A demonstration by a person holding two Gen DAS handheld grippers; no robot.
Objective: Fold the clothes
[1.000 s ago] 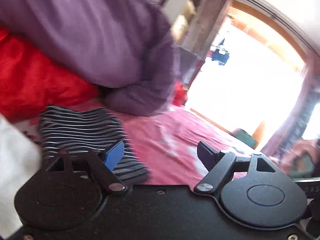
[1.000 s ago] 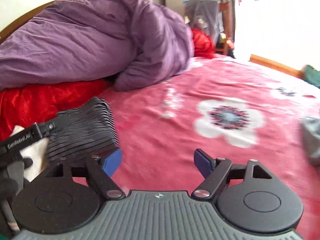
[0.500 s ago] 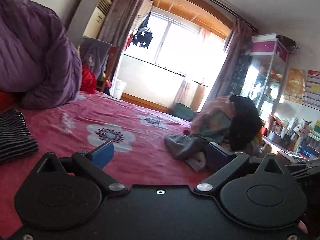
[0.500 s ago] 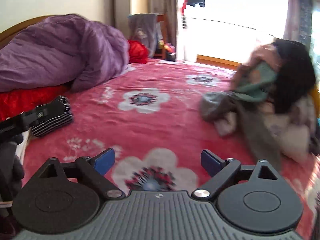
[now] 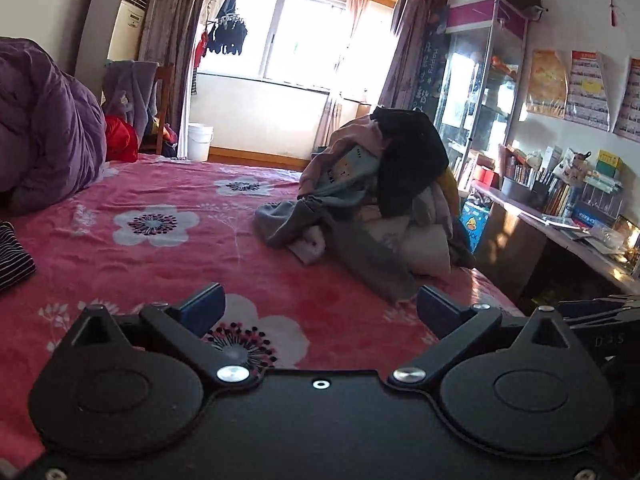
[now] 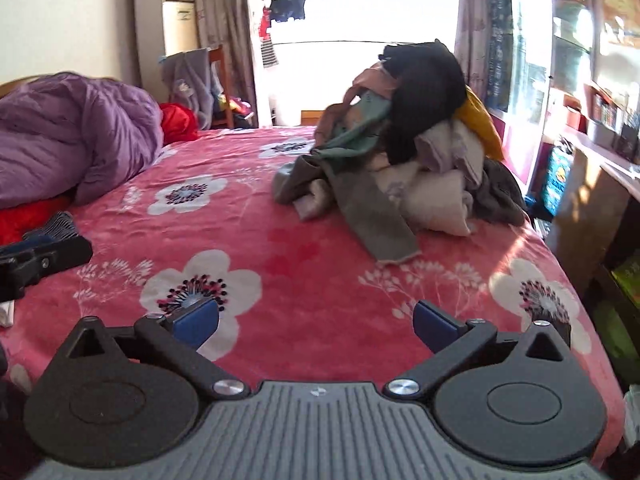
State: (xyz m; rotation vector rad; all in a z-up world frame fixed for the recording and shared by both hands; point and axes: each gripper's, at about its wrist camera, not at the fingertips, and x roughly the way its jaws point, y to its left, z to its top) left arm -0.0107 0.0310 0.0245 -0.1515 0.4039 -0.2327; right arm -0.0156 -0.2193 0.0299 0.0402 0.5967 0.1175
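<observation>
Both grippers, left gripper [image 5: 320, 306] and right gripper [image 6: 316, 322], have fingers spread with nothing between them; the right's are opening. The clothes pile [image 6: 404, 140] sits at the bed [image 6: 280, 240] far edge.

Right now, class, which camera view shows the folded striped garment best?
The right wrist view. There the folded striped garment lies on the bedspread near the left edge, its folded shape showing, though the left gripper's finger covers its near part. The left wrist view catches only a corner of it, cut by the frame edge.
</observation>
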